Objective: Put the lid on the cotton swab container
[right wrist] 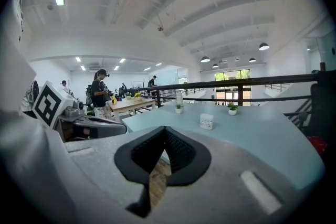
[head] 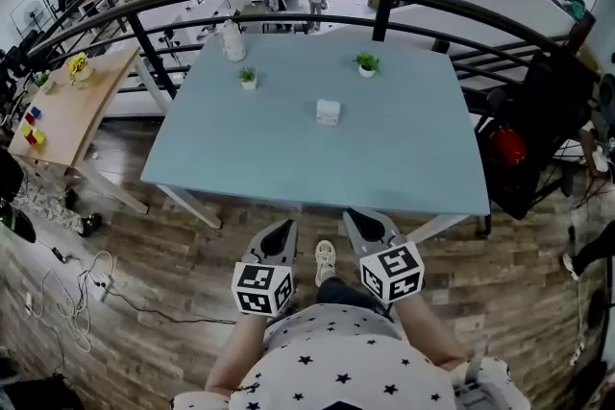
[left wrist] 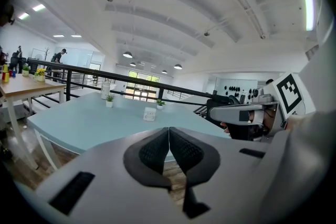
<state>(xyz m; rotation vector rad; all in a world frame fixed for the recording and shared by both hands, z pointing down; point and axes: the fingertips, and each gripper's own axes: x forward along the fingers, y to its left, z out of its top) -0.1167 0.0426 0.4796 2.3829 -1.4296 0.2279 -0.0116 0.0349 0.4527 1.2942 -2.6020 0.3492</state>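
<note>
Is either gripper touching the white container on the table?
No: the left gripper and right gripper sit short of the table, away from the white container.

No legible text — seemingly anywhere

Person wears a white shirt (head: 346, 365) dotted with small black stars, dark trousers (head: 338, 291), and one pale sneaker (head: 326, 260) shows. Left tongs (head: 284, 228) and right tongs (head: 358, 219) have light grey plastic shells with black textured pads (left wrist: 155, 152) inside. Each carries a white cube printed with black square markers: left cube (head: 261, 289), right cube (head: 392, 272). Dark rectangular slot (left wrist: 71, 191) in the left shell.
</note>
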